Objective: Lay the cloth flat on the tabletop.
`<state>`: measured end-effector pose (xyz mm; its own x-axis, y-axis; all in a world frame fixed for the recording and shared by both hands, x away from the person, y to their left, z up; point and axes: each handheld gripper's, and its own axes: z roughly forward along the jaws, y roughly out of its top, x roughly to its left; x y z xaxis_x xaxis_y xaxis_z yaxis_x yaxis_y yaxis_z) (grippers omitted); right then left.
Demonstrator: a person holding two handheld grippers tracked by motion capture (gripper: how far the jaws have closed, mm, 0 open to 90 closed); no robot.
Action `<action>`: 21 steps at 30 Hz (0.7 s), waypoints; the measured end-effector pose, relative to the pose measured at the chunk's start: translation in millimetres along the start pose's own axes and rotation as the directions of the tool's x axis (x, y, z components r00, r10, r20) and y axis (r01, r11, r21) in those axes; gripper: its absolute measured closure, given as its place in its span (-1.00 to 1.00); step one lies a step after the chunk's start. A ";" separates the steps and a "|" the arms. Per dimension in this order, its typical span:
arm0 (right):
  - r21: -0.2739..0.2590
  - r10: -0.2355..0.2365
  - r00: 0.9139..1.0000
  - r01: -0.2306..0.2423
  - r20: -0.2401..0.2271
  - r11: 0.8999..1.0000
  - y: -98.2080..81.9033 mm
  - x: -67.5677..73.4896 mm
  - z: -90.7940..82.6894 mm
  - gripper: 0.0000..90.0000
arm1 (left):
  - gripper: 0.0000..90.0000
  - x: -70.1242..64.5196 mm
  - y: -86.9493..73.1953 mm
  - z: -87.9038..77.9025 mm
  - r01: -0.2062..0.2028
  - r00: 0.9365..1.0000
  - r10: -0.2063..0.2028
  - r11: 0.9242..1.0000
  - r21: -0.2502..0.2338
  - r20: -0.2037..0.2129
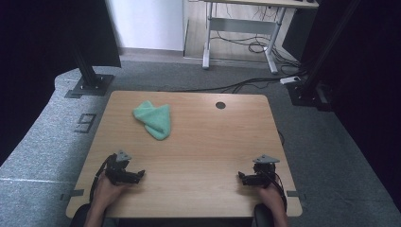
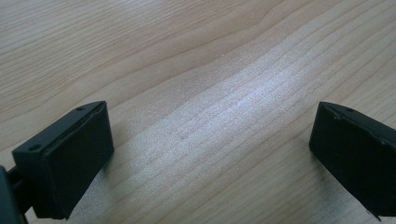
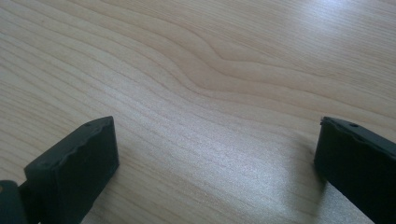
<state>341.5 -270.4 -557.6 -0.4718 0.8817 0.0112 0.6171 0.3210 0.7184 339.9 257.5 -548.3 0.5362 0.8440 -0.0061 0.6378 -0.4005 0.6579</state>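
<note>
On the wooden table [image 1: 198,142], which is the biggest thing and my landmark, nothing of the work looks done yet. Toward the far-left part of this table lies a green cloth [image 1: 154,120], folded or bunched into a soft wedge shape. It rests alone, well apart from both tools. Its long axis goes diagonally, from the far-left side toward the near-right side, and its rounded narrow end points to the near edge of the table, a little to the right; the broader end with the loose corners looks to the far-left. At the near-left corner of the table a hand holds the left gripper [image 1: 140,175], and at the near-right corner the other hand holds the right gripper [image 1: 241,178]; the two tools point inward, toward each other, low over the wood. In the left gripper view the jaws stand wide apart with only bare wood grain between them, and the right gripper view gives the same, so both are released and grasp nothing. I judge that everything is left to do: reaching to the cloth, taking it, and handling it.
</note>
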 end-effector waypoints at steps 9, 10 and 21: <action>0.001 -0.008 1.000 0.008 -0.008 1.000 0.0 0.4 0.0 -1.00 | -1.00 0.1 0.8 0.7 -0.001 1.000 0.001 1.000 0.000 0.000; 0.001 -0.008 1.000 0.008 -0.008 1.000 0.0 0.4 0.0 -1.00 | -1.00 0.1 0.8 0.7 -0.001 1.000 0.001 1.000 0.000 0.000; 0.001 -0.009 1.000 0.009 -0.008 1.000 0.0 0.3 0.0 -1.00 | -1.00 -0.9 1.5 1.2 0.010 1.000 -0.010 1.000 0.001 -0.007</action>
<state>341.3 -270.1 -557.6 -0.4825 0.8758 0.0106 0.6135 0.3292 0.7178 341.1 255.8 -548.2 0.5262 0.8503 -0.0077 0.6438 -0.3924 0.6569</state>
